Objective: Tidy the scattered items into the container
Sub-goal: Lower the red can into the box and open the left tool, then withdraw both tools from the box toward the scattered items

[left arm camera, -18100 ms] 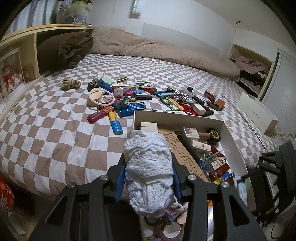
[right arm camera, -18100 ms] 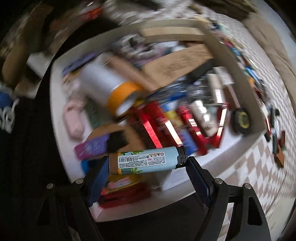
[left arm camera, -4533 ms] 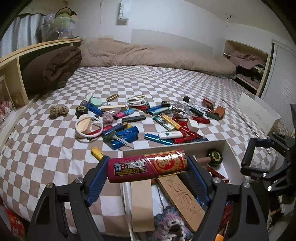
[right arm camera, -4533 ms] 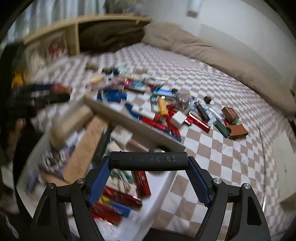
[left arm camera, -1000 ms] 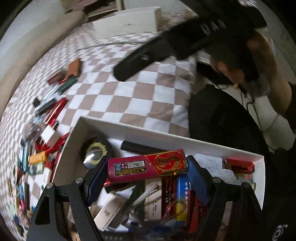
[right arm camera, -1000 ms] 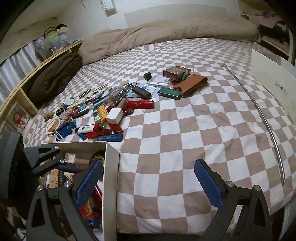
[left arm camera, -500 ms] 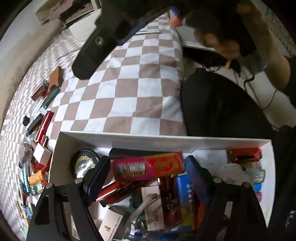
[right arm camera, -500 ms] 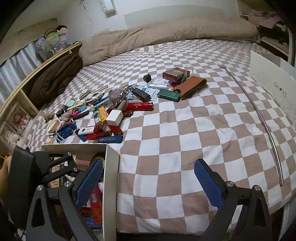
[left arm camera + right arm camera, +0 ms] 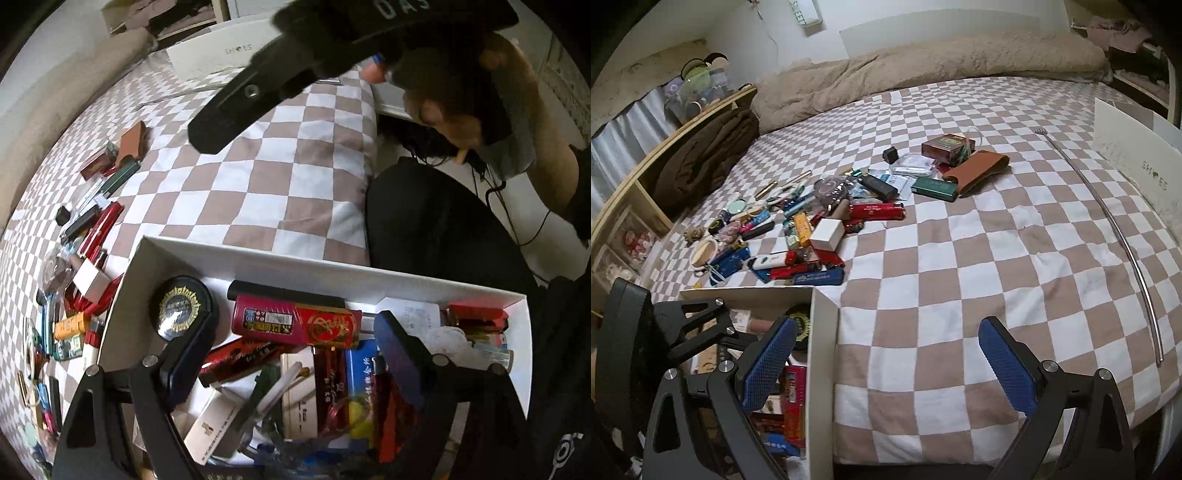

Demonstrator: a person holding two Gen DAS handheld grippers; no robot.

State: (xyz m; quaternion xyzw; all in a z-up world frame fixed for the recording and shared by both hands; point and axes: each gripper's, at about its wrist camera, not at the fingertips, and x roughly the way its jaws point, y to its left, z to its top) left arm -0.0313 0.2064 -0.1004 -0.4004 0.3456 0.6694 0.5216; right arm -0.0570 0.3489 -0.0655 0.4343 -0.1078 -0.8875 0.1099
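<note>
Released since a second ago, the red tube [image 9: 297, 325] lies in the white box [image 9: 258, 258] between the gaping left claw [image 9: 291, 354]. Light, rigid and slick, it looks best gripped mid-body. Ahead of the right claw [image 9: 886, 354], spread and empty, lies clutter.

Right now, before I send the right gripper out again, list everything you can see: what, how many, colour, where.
white box: one, white, at the near edge of the bed, already full of small items.
red-and-pink tube: one, lying in the box, just free of the left gripper.
round black tin: one, gold emblem, box corner.
scattered items: many, mixed colours, piled on the bed beyond the box.
red tube: one, in that pile.
green case: one, beside a brown pouch.
metal rod: one, silver, along the right side of the bed.
checkered bedspread: brown and white.
left gripper: open, over the box.
right gripper: open, empty, straddling the box wall.
</note>
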